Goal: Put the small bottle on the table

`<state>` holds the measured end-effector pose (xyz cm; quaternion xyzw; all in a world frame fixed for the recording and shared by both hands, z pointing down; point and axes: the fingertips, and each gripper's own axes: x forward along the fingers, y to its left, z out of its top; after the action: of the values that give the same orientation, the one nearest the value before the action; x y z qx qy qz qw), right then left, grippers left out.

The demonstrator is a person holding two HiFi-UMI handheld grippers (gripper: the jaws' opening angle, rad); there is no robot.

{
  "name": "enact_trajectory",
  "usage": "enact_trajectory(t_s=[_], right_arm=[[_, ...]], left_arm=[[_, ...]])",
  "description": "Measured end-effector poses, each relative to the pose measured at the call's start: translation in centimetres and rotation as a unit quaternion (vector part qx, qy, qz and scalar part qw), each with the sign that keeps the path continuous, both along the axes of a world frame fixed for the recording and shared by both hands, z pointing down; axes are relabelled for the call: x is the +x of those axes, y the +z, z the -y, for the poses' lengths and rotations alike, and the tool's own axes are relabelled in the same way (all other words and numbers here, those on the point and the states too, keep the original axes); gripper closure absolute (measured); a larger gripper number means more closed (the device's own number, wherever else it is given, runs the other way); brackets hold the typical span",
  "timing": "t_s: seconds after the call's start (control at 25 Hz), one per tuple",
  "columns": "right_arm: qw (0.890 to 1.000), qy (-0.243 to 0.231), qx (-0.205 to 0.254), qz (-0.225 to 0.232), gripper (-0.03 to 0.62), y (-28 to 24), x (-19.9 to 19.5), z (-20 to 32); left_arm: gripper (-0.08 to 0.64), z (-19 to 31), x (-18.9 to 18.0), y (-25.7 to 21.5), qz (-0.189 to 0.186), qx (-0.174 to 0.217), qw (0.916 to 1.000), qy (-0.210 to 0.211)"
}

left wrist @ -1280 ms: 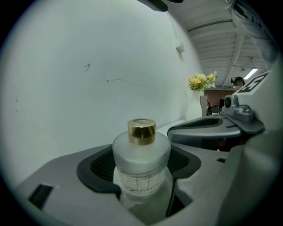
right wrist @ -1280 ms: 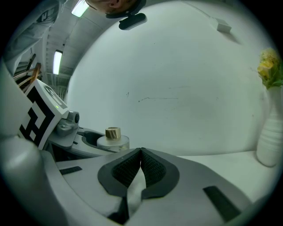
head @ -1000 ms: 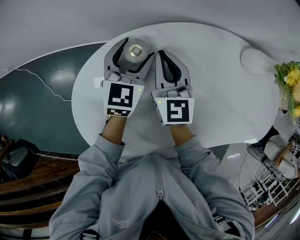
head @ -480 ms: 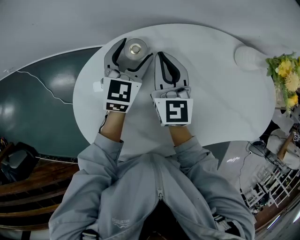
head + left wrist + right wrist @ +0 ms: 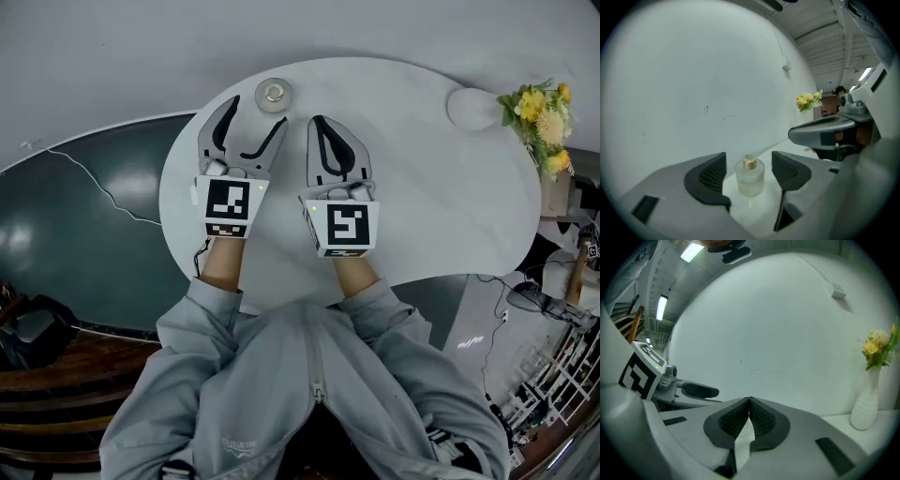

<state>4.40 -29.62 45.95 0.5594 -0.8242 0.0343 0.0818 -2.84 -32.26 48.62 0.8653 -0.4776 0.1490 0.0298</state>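
Observation:
A small clear bottle (image 5: 274,94) with a gold cap stands upright on the white oval table (image 5: 431,206), near its far edge. My left gripper (image 5: 255,114) is just short of it, and its jaws are closing with nothing between them. In the left gripper view the bottle (image 5: 750,177) shows through the gap, ahead of the dark pads (image 5: 711,174) and touching neither. My right gripper (image 5: 321,122) rests beside the left one, shut and empty. In its own view the right gripper (image 5: 749,414) has its pads pressed together.
A white vase (image 5: 469,106) with yellow flowers (image 5: 539,117) stands at the table's far right; the vase (image 5: 866,409) also shows in the right gripper view. A dark floor with a cable lies left of the table. Chairs and clutter sit at the lower right.
My left gripper has drawn back toward the person and off the bottle, which was between its jaws and now stands alone on the table. The right gripper stayed shut.

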Motion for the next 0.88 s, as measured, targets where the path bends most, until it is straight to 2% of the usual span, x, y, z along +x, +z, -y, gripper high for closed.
enact_trajectory(t_s=[0.08, 0.16, 0.4, 0.56, 0.88], right_arm=[[1.0, 0.003, 0.002, 0.003, 0.565, -0.7, 0.2, -0.7], [1.0, 0.004, 0.008, 0.006, 0.565, -1.4, 0.2, -1.1], [0.999, -0.002, 0.039, 0.008, 0.566, -4.9, -1.0, -2.2], [0.999, -0.008, 0.052, 0.006, 0.566, -7.8, -1.4, -4.4], [0.997, -0.012, 0.074, 0.008, 0.566, -13.2, -1.3, -8.2]], left_arm=[[0.332, -0.8, 0.0, -1.4, -0.002, 0.01, 0.9999, -0.004], [0.398, -1.5, 0.1, -2.2, -0.004, 0.016, 0.9999, -0.003], [0.514, -3.4, -1.0, -6.4, -0.022, 0.056, 0.9981, -0.015], [0.548, -5.8, -1.6, -9.4, -0.036, 0.069, 0.9966, -0.027], [0.552, -10.5, -2.4, -16.3, -0.046, 0.114, 0.9913, -0.046]])
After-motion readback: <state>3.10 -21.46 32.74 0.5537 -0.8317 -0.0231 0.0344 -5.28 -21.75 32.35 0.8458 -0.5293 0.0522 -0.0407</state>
